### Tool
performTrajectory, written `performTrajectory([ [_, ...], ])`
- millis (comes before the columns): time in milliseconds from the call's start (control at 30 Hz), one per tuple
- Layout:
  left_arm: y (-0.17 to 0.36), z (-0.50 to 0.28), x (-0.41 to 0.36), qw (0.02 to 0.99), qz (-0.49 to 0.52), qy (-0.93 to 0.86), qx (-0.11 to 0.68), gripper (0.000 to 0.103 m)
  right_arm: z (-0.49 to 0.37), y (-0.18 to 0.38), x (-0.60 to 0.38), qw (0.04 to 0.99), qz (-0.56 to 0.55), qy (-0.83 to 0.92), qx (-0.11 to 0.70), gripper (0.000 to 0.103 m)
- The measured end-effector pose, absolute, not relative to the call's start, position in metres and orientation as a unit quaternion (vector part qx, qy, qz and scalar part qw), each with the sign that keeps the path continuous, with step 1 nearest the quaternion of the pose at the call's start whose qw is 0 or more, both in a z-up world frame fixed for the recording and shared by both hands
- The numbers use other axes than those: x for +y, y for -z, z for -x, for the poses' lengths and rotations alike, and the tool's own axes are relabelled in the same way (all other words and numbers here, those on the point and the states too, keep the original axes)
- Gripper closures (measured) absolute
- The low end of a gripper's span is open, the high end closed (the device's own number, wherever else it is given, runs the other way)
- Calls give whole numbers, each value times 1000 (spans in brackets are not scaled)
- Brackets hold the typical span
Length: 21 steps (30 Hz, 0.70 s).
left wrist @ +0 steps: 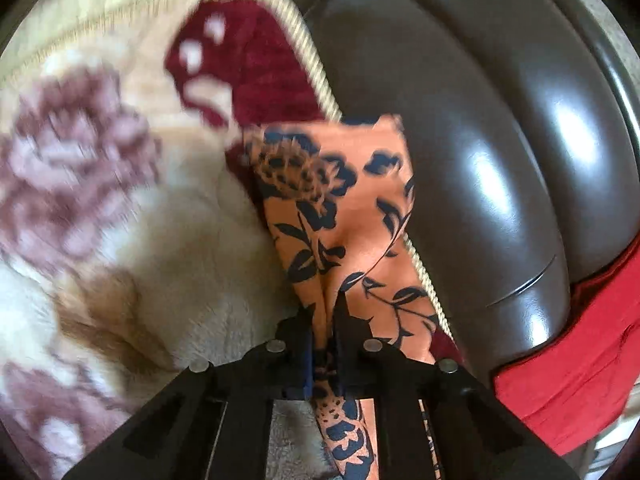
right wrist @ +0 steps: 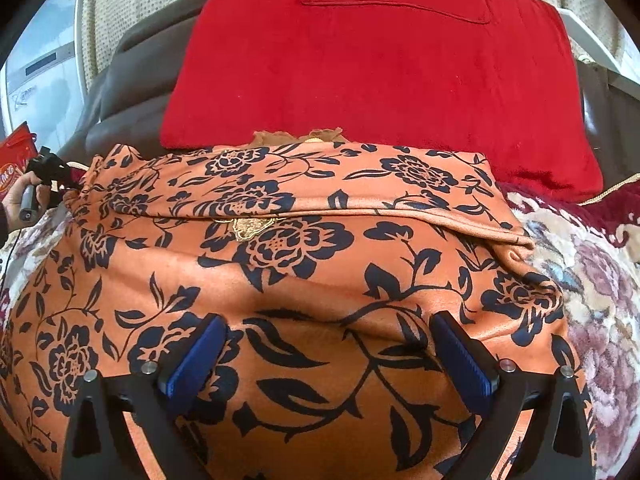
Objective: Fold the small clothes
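An orange garment with a dark blue flower print [right wrist: 300, 272] lies spread and partly folded on a flowered blanket, its upper edge turned over. My right gripper [right wrist: 330, 332] hovers open just above its near part, blue pads wide apart and nothing between them. In the left wrist view, my left gripper [left wrist: 326, 308] is shut on a bunched strip of the same garment [left wrist: 340, 200], which stretches away from the fingers. The right wrist view shows that left gripper [right wrist: 76, 186] at the garment's far left corner, held by a person's hand [right wrist: 16, 200].
A cream and maroon plush blanket [left wrist: 120, 200] with a corded edge covers the surface. Behind it rises a dark brown padded leather back [left wrist: 460, 120]. A red folded cloth [right wrist: 380, 60] lies right behind the garment, and its edge [left wrist: 580, 360] shows in the left wrist view.
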<state>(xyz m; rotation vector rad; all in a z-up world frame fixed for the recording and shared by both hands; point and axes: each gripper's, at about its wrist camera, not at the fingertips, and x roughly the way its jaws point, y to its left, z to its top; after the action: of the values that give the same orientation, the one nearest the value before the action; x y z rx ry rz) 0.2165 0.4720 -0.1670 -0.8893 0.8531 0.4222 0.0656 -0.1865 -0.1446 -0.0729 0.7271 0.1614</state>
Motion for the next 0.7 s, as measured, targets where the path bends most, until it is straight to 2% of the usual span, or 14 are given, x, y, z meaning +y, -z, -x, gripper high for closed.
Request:
performTrajectory([
  [167, 65, -207, 410, 884, 280, -196, 318, 95, -65, 145, -187, 932, 31, -81, 353, 0],
  [333, -36, -184, 266, 958, 120, -109, 239, 95, -64, 144, -190, 932, 17, -87, 351, 0],
  [433, -60, -169, 155, 977, 38, -33, 209, 95, -63, 141, -200, 932, -19, -102, 347, 0],
  [533, -54, -151, 54, 977, -19, 50, 207, 94, -62, 139, -210, 931, -55, -115, 343, 0],
  [600, -25, -145, -3, 962, -58, 103, 245, 87, -61, 136, -217, 928, -82, -120, 343, 0],
  [633, -5, -147, -22, 951, -64, 121, 278, 73, -59, 132, -222, 926, -105, -120, 343, 0],
  [667, 23, -154, -36, 932, -76, 133, 327, 48, -57, 129, -228, 922, -131, -123, 343, 0],
  [700, 57, -161, -46, 907, -96, 133, 388, 45, -55, 128, -232, 918, -149, -125, 346, 0],
])
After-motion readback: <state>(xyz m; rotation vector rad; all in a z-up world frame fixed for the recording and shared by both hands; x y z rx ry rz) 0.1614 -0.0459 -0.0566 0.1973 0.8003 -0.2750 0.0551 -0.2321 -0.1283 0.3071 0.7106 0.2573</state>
